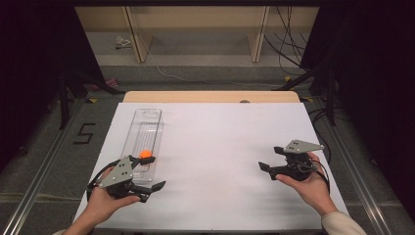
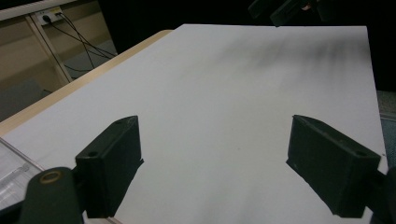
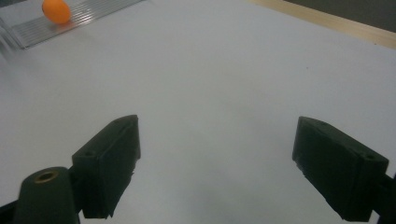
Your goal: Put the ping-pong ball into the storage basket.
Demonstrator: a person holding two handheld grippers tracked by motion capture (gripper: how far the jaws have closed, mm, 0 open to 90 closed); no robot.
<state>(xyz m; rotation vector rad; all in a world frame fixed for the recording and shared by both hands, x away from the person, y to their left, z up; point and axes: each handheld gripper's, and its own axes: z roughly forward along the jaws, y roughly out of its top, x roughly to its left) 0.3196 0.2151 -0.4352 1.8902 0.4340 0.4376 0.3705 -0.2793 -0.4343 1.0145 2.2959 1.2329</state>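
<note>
The orange ball (image 1: pixel 146 154) sits in the clear plastic tray (image 1: pixel 147 122), toward the end nearest me, on the tray's ribbed floor. The tray lies lengthwise along the left part of the white table (image 1: pixel 220 147), running away from me. In my right gripper view the ball (image 3: pixel 56 10) shows at the top left, resting on the ribbed strip of the tray (image 3: pixel 93 9), well apart from my jaws.

My left tool (image 1: pixel 152 172) is just beside the near end of the tray, with its grey plate lying close to the ball in the high view. Its 2 jaws stand wide apart and have hold of nothing; between them I see bare white table (image 2: pixel 210 116). They point across the table toward my other hand, and a corner of the tray (image 2: pixel 11 172) shows at the lower left of my left gripper view.

My right tool (image 1: pixel 270 160) is on the far right side of the table, well apart from the tray and ball. My right hand (image 1: pixel 306 183) cradles it from below. Its 2 jaws also stand wide apart with nothing between them but the white surface, and they point left toward the tray.

My left hand (image 1: pixel 105 198) grips the left tool from behind, near the table's front edge.
</note>
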